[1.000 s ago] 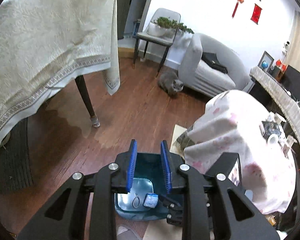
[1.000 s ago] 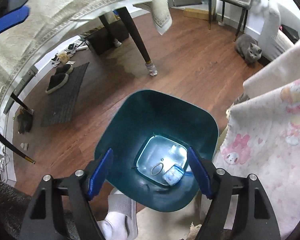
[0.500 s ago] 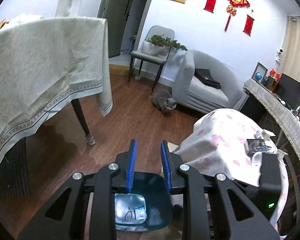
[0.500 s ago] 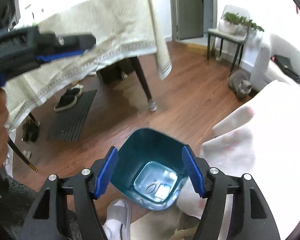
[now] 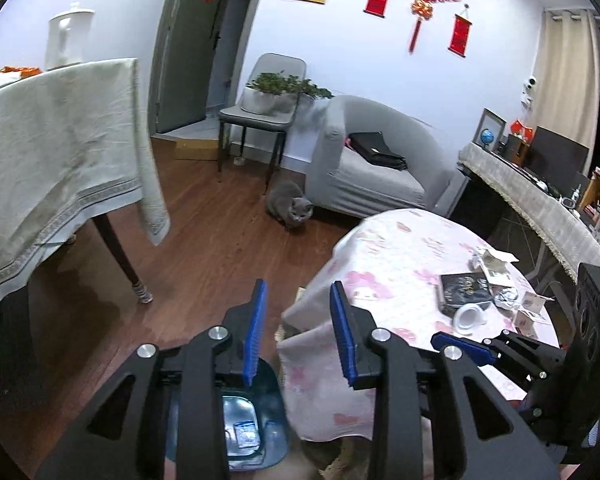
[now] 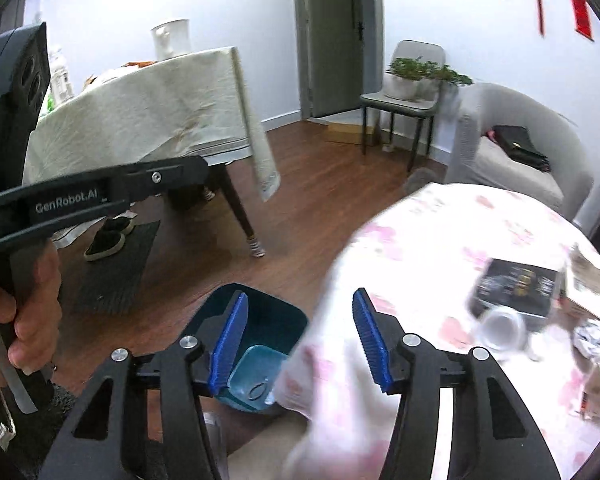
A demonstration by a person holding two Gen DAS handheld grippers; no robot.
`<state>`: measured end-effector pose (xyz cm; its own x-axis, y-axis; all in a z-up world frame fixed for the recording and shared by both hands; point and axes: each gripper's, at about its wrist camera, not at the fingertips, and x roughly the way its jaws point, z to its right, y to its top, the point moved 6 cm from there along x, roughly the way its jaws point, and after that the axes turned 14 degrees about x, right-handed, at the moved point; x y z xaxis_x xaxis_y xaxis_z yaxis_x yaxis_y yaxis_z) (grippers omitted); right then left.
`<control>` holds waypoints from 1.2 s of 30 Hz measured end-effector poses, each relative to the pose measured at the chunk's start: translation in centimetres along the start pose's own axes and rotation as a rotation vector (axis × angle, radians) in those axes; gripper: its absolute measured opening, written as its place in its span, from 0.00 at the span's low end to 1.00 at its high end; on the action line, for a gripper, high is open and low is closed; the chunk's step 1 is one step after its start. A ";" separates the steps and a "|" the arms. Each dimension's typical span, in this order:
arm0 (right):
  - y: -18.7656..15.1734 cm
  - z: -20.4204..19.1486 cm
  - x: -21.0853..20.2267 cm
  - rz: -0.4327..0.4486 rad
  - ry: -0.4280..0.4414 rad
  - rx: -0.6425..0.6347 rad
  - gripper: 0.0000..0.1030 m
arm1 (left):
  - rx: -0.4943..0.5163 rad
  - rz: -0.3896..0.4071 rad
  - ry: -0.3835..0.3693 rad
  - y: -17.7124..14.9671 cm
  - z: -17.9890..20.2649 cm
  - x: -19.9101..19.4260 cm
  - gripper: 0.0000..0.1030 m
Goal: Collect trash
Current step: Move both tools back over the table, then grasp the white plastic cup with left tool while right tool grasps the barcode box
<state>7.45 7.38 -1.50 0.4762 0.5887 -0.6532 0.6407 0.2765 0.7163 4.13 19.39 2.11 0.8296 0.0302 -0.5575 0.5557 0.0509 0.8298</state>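
Note:
A teal trash bin (image 6: 260,328) stands on the wood floor beside the round table; it also shows in the left wrist view (image 5: 256,432) with a small wrapper (image 5: 246,434) at its bottom. My left gripper (image 5: 298,332) is open and empty above the bin's edge. My right gripper (image 6: 300,344) is open and empty, raised over the table's edge. On the pink-patterned tablecloth (image 5: 384,264) lie a black box (image 5: 462,290), a white ring-shaped lid (image 5: 469,316), crumpled wrappers (image 5: 508,300) and torn cartons (image 5: 496,264).
A large table with a beige cloth (image 5: 56,152) stands at the left. A grey cat (image 5: 290,204) sits on the floor by a grey sofa (image 5: 372,168). A chair with plants (image 5: 268,108) stands at the back. Shoes on a dark mat (image 6: 112,248) lie under the large table.
Both grippers have risen from over the bin and tilted up toward the round table. The table's trash has come into view. The bin now sits low in both views.

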 end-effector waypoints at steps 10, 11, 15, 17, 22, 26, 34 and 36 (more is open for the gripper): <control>-0.3 7.8 -3.3 0.046 -0.083 0.089 0.52 | 0.052 -0.028 -0.061 0.4 6.1 2.4 0.36; -0.4 8.5 -3.6 0.050 -0.091 0.098 0.52 | 0.055 -0.032 -0.067 0.3 6.6 2.7 0.36; -0.7 11.3 -4.8 0.061 -0.123 0.131 0.52 | 0.078 -0.050 -0.091 0.2 9.2 3.9 0.37; -1.0 12.3 -5.3 0.065 -0.133 0.144 0.52 | 0.083 -0.058 -0.104 0.1 10.2 4.4 0.37; -2.0 14.9 -6.8 0.077 -0.167 0.170 0.53 | 0.094 -0.080 -0.144 -0.2 13.2 6.0 0.40; -2.2 16.8 -8.1 0.096 -0.188 0.199 0.64 | 0.112 -0.106 -0.171 -0.6 15.4 7.3 0.42; -2.8 21.1 -10.5 0.146 -0.246 0.278 0.74 | 0.135 -0.151 -0.191 -1.4 18.6 9.8 0.44; -2.9 22.0 -11.2 0.167 -0.268 0.296 0.75 | 0.134 -0.163 -0.195 -1.6 19.1 10.4 0.44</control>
<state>13.54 -16.77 -1.64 0.7027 0.3781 -0.6027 0.6679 -0.0587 0.7419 12.87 0.52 -4.55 0.7165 -0.1605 -0.6789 0.6738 -0.0932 0.7331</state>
